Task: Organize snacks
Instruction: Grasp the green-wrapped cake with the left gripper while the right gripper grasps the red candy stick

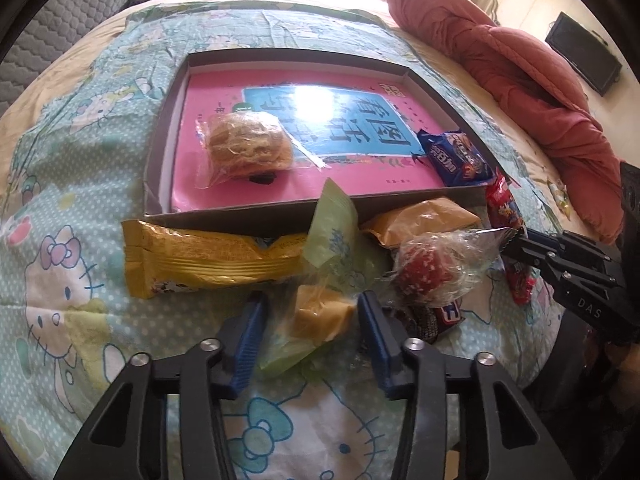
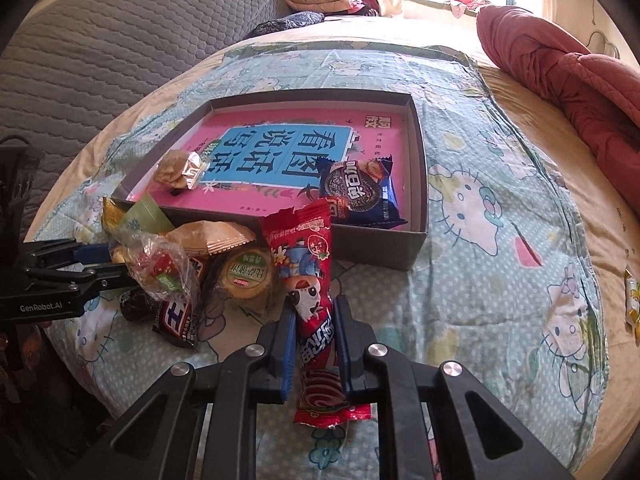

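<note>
A shallow grey box (image 1: 160, 152) (image 2: 416, 184) lined with a pink book lies on the bed. In it lie a clear-wrapped pastry (image 1: 248, 146) (image 2: 176, 170) and a blue cookie pack (image 1: 456, 156) (image 2: 358, 192). My left gripper (image 1: 310, 312) is open around a green-wrapped yellow cake (image 1: 320, 312); whether the pads touch it is unclear. My right gripper (image 2: 316, 320) is shut on a long red snack pack (image 2: 308, 264), also in the left wrist view (image 1: 506, 216). A yellow bar (image 1: 200, 260), an orange pack (image 1: 424, 216) and a clear-wrapped red sweet (image 1: 432, 272) lie in front of the box.
A Hello Kitty quilt (image 2: 500, 220) covers the bed. A red blanket (image 1: 520, 80) (image 2: 580, 80) is bunched at the right. A round green biscuit (image 2: 246, 276) and a dark bar (image 2: 180, 316) lie in the pile. A small yellow pack (image 2: 632, 300) lies far right.
</note>
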{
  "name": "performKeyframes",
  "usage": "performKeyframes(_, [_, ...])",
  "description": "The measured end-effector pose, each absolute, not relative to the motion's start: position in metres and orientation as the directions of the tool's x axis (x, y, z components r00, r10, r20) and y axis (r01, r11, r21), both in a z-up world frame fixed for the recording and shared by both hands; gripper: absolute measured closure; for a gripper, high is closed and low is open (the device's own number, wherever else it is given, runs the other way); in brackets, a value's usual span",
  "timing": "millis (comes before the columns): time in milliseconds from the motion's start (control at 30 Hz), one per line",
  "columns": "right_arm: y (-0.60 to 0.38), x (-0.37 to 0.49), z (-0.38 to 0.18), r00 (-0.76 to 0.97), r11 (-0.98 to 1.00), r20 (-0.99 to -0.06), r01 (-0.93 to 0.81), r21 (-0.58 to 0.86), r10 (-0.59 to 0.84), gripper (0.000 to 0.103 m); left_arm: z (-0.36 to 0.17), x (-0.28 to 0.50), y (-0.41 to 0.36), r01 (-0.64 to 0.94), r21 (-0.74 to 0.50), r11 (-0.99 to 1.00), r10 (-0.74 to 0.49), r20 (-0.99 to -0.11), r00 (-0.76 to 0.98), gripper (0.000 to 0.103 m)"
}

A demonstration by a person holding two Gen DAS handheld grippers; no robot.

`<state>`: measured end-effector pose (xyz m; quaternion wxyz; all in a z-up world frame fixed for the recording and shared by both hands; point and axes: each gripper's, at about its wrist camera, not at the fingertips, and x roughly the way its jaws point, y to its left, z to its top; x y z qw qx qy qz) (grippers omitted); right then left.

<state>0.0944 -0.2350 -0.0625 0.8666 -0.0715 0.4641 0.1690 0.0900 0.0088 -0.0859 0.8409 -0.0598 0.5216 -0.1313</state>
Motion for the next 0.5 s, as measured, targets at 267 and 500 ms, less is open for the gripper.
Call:
performKeyframes(267, [-0.2354,0.0937,-0.058,0.517,0.928,-0.815,-0.368,0.066,0.263,0.086,-0.0838,0.0897,0.0103,0.178,-0.268,0.947,-0.32,-0.851,0.416,0.069])
performKeyframes(500, [-0.2366,0.0934,-0.0531,0.525,0.923,-0.798,-0.372,0.098,0.296,0.086,-0.0779,0.0839,0.0164,0.17,-0.276,0.946,-0.323,-0.849,0.418,0.07])
